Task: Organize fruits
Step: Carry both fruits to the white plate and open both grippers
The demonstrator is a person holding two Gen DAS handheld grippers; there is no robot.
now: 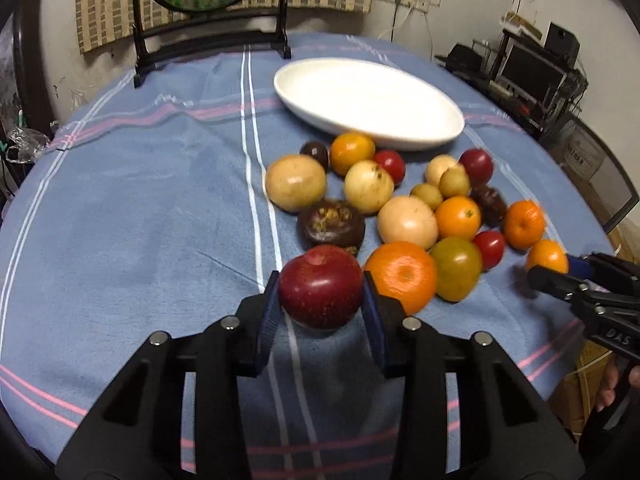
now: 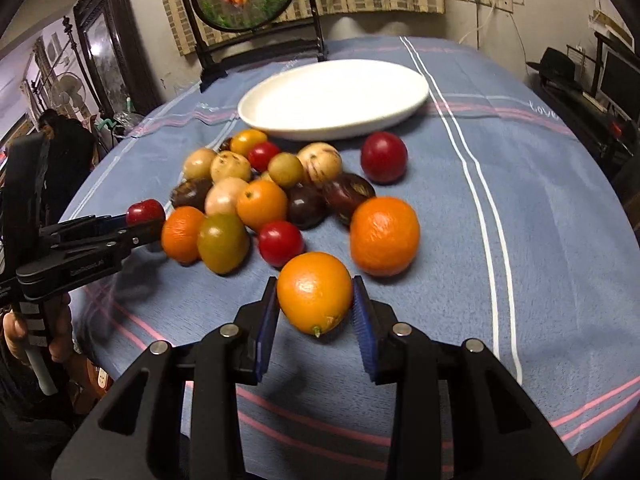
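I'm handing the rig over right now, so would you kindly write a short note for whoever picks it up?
Left tool: shut on the red apple, at the near edge of the pile.
Right tool: shut on a small orange.
The white oval dish sits beyond the pile on the blue striped tablecloth, with no fruit in it.
Done: two fruits gripped, none delivered.
Left: carry both to the dish, then, probably, the remaining oranges, tomatoes and other fruit.

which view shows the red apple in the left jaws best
The left wrist view: the round dark-red apple sits large and centred in the left gripper, jaws pressed on both sides. The right wrist view shows only a small red part at the far left.
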